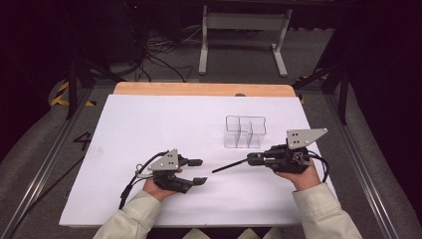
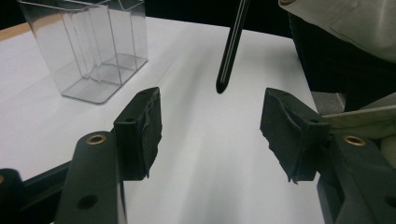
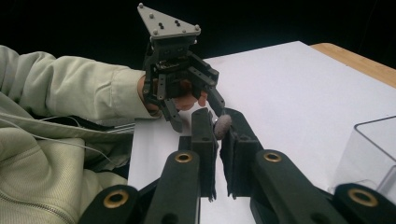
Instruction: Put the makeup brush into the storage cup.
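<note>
Black pen [image 1: 230, 166], slim and glossy, rounded tip; held level above the white worktop [image 1: 149, 129], tip aimed at the left claw [image 1: 195, 171]. Right claw [image 1: 251, 159] pinches its butt end, jaws pressed on it; in the right gripper view the grey pen end [image 3: 222, 126] shows between the jaws. Left claw spread, nothing between its jaws, low over the worktop. Clear plastic bin [image 1: 244, 132], split into compartments, stands upright just beyond the pen; all compartments look bare.
</note>
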A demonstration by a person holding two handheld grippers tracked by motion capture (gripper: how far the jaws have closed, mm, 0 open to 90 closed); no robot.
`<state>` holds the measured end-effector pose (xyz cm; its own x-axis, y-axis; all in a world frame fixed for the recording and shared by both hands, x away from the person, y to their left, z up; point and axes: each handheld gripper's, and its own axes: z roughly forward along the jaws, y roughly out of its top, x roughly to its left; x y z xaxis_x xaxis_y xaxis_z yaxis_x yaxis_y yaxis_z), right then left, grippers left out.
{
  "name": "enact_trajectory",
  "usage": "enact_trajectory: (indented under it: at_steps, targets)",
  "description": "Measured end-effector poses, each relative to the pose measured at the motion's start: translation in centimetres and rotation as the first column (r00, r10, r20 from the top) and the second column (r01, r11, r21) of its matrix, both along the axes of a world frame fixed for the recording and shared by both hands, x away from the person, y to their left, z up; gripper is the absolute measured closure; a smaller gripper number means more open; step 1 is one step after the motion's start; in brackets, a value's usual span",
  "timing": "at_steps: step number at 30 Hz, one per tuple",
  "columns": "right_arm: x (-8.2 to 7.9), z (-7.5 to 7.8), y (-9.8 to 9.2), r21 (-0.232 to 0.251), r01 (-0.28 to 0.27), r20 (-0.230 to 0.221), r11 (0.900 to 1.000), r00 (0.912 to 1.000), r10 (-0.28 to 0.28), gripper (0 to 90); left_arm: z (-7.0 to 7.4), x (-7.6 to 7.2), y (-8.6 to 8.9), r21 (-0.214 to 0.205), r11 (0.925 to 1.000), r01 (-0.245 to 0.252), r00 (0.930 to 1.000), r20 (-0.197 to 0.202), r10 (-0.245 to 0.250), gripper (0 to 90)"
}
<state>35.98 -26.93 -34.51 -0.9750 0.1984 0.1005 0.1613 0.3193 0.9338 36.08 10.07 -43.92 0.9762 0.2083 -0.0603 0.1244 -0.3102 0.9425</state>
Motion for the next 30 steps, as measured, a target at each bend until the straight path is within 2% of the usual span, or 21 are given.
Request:
enact_trajectory:
  at_steps: [10, 17, 22, 30]
  targets:
    - [0.4, 2.4, -0.4, -0.043, 0.047, 0.025, 0.9979, 0.9986, -0.046, 84.4, 0.1, 0.0, 1.5, 0.013, 0.9981, -0.059, 0.9982, 0.007, 0.059, 36.3]
    - [0.8, 4.1, -1.0, -0.066, 0.094, 0.041, 0.9934, 0.995, -0.091, 84.4, 0.2, 0.2, 2.5, 0.026, 0.9945, -0.102, 0.9947, -0.012, 0.102, 28.2]
    - [1.1, 5.1, -1.2, -0.085, 0.122, 0.044, 0.9889, 0.9919, -0.119, 84.4, 0.2, 0.3, 3.0, 0.031, 0.9931, -0.113, 0.9933, -0.02, 0.114, 23.7]
    - [1.8, 6.8, -1.5, -0.124, 0.168, 0.054, 0.9779, 0.9853, -0.162, 84.4, 0.3, 0.3, 3.8, 0.025, 0.9874, -0.156, 0.9873, -0.024, 0.157, 13.3]
